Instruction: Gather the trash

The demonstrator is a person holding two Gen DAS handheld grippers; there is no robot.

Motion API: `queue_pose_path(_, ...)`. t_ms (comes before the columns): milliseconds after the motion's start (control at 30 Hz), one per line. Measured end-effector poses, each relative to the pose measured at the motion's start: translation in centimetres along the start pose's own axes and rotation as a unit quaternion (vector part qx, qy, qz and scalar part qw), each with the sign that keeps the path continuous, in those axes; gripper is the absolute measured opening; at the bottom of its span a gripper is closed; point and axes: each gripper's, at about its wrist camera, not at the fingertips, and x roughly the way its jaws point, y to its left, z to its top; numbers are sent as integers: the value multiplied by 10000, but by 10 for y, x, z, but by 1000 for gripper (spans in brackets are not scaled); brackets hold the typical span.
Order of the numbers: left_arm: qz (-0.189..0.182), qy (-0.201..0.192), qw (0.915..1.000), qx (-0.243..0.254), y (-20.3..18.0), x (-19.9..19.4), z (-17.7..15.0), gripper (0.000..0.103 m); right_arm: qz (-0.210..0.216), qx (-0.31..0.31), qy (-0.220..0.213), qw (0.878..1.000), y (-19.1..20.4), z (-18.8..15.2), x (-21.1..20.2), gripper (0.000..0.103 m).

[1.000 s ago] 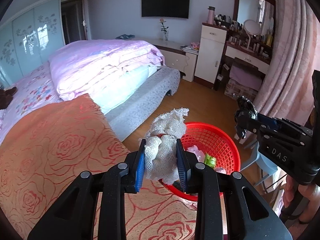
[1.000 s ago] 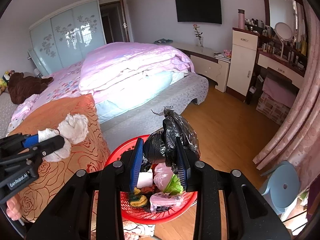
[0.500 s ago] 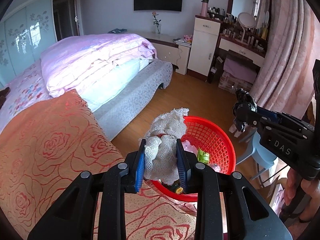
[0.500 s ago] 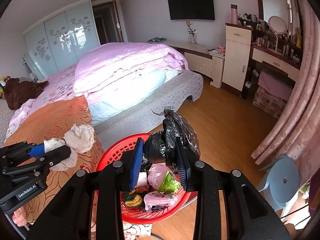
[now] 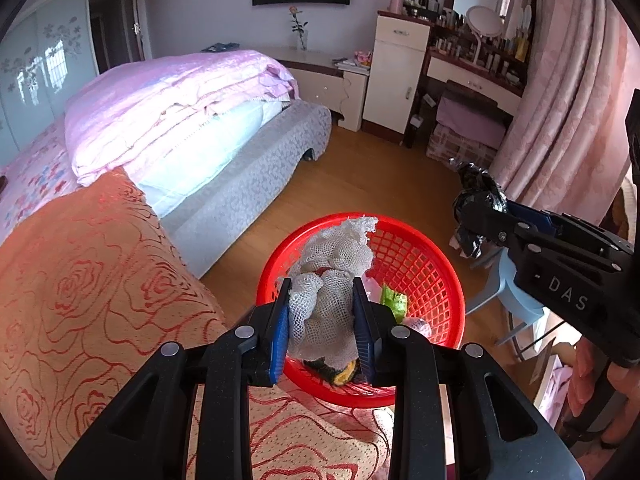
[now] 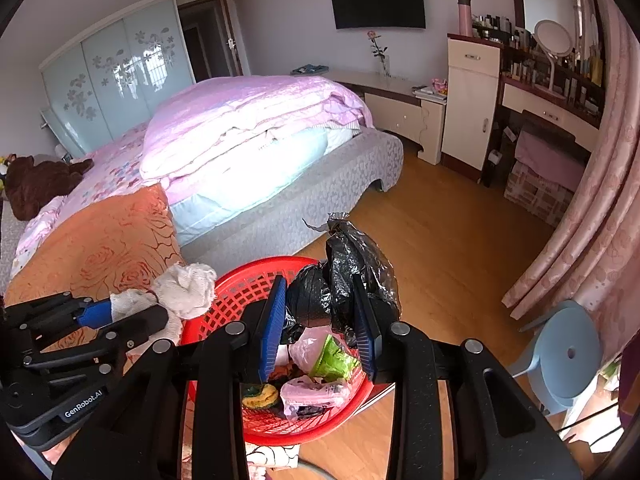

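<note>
A red plastic basket (image 5: 424,264) (image 6: 240,288) stands at the edge of the orange rose-patterned cover, holding pink bags, a green wrapper (image 6: 334,356) and a yellow sponge (image 6: 258,396). My left gripper (image 5: 322,320) (image 6: 132,314) is shut on a crumpled white mesh cloth (image 5: 332,280) (image 6: 186,290), held just above the basket's near rim. My right gripper (image 6: 320,320) (image 5: 476,216) is shut on a crumpled black plastic bag (image 6: 352,272) (image 5: 478,192), held over the basket from its right side.
The orange cover (image 5: 80,280) lies left of the basket, with a bed and pink quilt (image 5: 172,96) behind. Wooden floor (image 6: 440,248) spreads beyond. A light blue stool (image 6: 564,348) stands right, near pink curtains (image 6: 592,200). A dresser (image 5: 472,76) lines the far wall.
My left gripper has moved forward and down with the mesh cloth, so the cloth now hangs over the basket's inside. The right gripper has stayed about where it was.
</note>
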Motion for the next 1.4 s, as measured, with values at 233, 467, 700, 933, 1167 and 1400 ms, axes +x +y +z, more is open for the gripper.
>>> queue_pose_path(233,-25,107,9999,57,-3,9,-5,29,84,-39,178,9998,4,-4,11,32)
queue_pose_path(467,-102,180,9998,53,-4,13,-8,43,174,-24,301,9994,5,-5,18,33)
queue_pose_path(700,-92,71,9998,-142,9,6,-9,60,187,61,294,9994,3,-7,19,53)
queue_pose_path(933,86,-63,9994,-337,20,-4,-7,65,130,104,238,9996,1,-7,17,58)
queue_pose_path(1167,328,-215,9983,-428,30,-16,-6,72,-11,180,62,9998,1,-8,9,78)
queue_pose_path(1400,610,-427,9962,-460,37,-31,-9,76,-71,196,-63,9998,3,-9,4,88)
